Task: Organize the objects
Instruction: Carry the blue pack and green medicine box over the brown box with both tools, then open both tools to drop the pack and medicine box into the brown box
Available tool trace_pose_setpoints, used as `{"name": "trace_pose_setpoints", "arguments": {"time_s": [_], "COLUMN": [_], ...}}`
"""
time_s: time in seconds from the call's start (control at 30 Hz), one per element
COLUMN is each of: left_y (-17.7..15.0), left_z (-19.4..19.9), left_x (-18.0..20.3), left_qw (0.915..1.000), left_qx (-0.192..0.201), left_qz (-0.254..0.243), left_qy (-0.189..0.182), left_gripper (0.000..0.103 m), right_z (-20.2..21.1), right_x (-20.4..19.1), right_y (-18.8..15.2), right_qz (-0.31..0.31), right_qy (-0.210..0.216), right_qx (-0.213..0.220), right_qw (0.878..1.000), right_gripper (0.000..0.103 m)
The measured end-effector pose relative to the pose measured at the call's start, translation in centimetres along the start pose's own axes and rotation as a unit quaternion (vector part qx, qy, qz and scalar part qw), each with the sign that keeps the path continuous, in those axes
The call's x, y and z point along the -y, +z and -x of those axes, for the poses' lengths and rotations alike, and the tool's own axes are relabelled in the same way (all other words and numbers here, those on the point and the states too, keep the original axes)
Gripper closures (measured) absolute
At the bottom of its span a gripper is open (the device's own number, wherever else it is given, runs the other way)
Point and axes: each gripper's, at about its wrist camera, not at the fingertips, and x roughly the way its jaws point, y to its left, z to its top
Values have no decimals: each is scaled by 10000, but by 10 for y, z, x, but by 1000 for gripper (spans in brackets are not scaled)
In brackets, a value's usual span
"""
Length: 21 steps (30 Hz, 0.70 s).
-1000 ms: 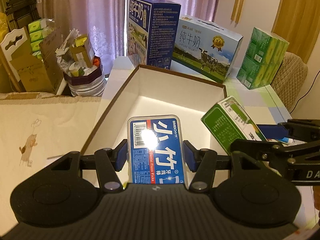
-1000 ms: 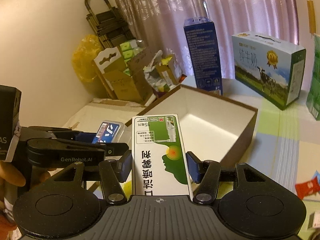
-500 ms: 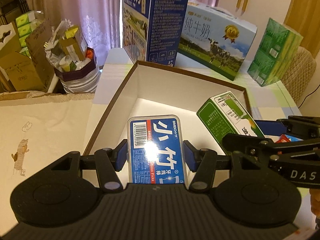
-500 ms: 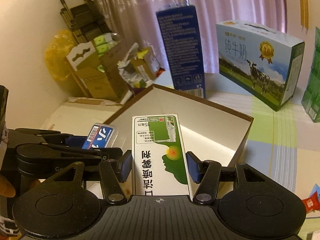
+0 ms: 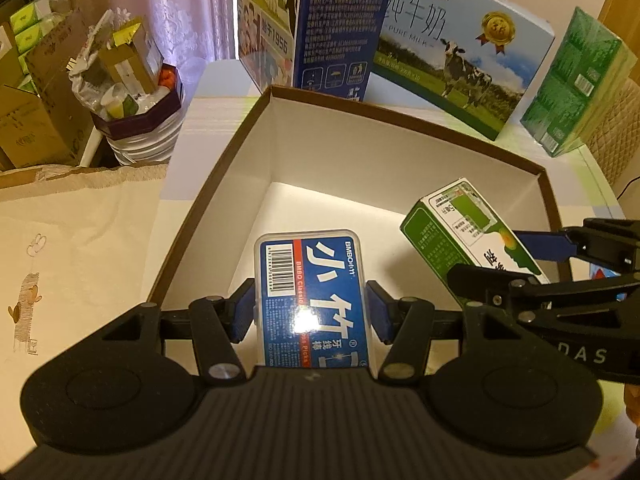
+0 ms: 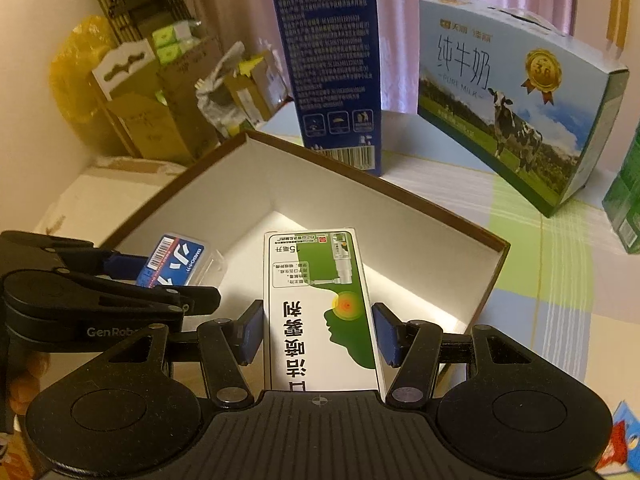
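Left wrist view: the left gripper (image 5: 311,312) holds a blue floss-pick case (image 5: 314,288) between its two blue pads (image 5: 244,314), closed onto the case's long sides.
Blue case position: above the near left part of the open box (image 5: 224,184), inside its rim line; whether it touches the floor of the box cannot be told.
Open box: brown outside, white inside, wide and shallow, resting on the table (image 5: 224,108) with nothing lying on its visible floor.
Right wrist view: the right gripper (image 6: 318,334) is closed onto a green-and-white carton (image 6: 320,300), the pads pressing its two long sides, printed face up.
Carton position: over the near right part of the box, tilted, seen from the left camera as a slanted green carton (image 5: 468,232) above the right wall.
Two grippers: side by side at the near edge of the box, the left one visible in the right view (image 6: 120,280) with the blue case (image 6: 176,260).
Behind the box: a tall dark blue milk carton (image 5: 320,20) stands just past the far corner; a pale milk case with a cow (image 5: 460,52) lies beside it.
Far right: a green pack of tissues (image 5: 576,80) on the table.
Left of the table: cardboard boxes (image 5: 40,100) and a full bin (image 5: 136,120).
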Motion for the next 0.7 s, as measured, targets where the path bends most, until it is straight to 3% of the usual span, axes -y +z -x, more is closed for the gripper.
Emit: {"name": "trace_pose_setpoints", "arguments": {"time_s": [0.4, 0.47, 0.7], "left_y": [7, 8, 8], "left_z": [-20, -23, -25], "left_x": [2, 3, 7], "left_qw": [9999, 9999, 9998], "left_qx": [-121, -136, -152], "left_qz": [-29, -44, -88], "left_qy": [2, 6, 16], "left_gripper": [50, 50, 50], "right_z": [-21, -22, -15], "right_x": [5, 5, 11], "right_y": [7, 7, 5], "right_qz": [283, 360, 314], "right_qy": [-268, -344, -249], "right_qx": [-86, -73, -6], "right_qw": [9992, 9987, 9992], "right_gripper": [49, 44, 43]}}
